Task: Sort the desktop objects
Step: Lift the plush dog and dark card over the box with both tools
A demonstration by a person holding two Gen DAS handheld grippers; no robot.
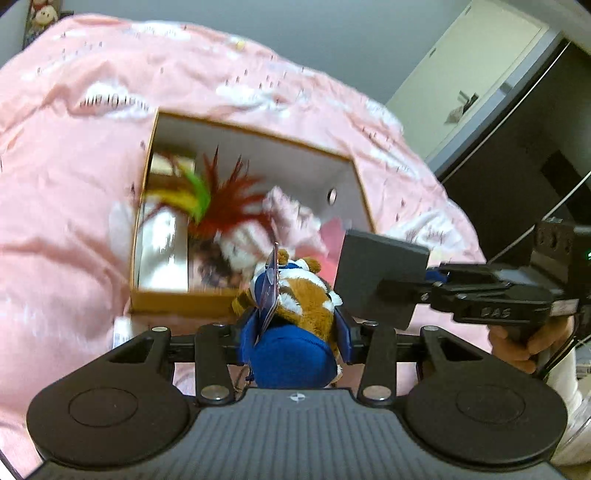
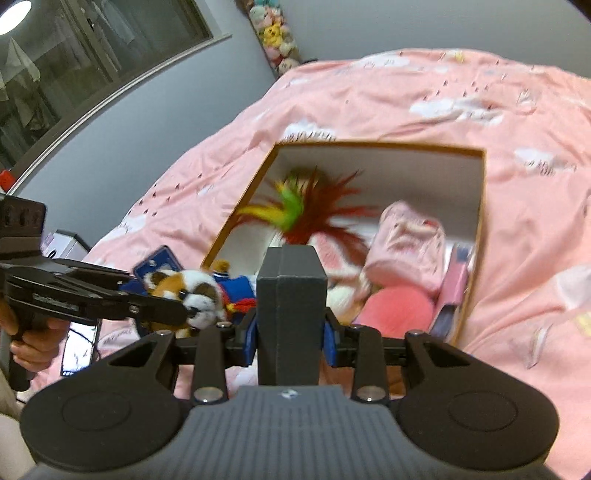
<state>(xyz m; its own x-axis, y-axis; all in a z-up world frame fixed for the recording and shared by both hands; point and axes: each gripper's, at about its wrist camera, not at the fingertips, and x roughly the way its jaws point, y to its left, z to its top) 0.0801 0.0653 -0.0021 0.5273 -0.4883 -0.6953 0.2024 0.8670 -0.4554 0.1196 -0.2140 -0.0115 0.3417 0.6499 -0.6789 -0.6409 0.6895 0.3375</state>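
My left gripper (image 1: 293,332) is shut on a brown-and-white plush toy (image 1: 295,295) in blue clothes with a hang tag, held above the near edge of an open cardboard box (image 1: 258,136). My right gripper (image 2: 290,332) is shut on a dark grey rectangular case (image 2: 290,306), held upright over the same cardboard box (image 2: 380,146). From the right wrist view, the plush toy (image 2: 192,291) and left gripper (image 2: 177,310) hang to the left. The left wrist view shows the grey case (image 1: 380,273) to the right. Inside the box lie a red, green and yellow feather toy (image 2: 303,214), a pink pouch (image 2: 406,247) and a pink ball (image 2: 399,306).
The box rests on a pink bedspread (image 2: 443,103) with white cloud prints. A phone (image 2: 79,347) lies at the bed's left edge. Stuffed toys (image 2: 275,33) hang on the far wall. A pale door (image 1: 461,74) and dark furniture (image 1: 517,155) stand to the right.
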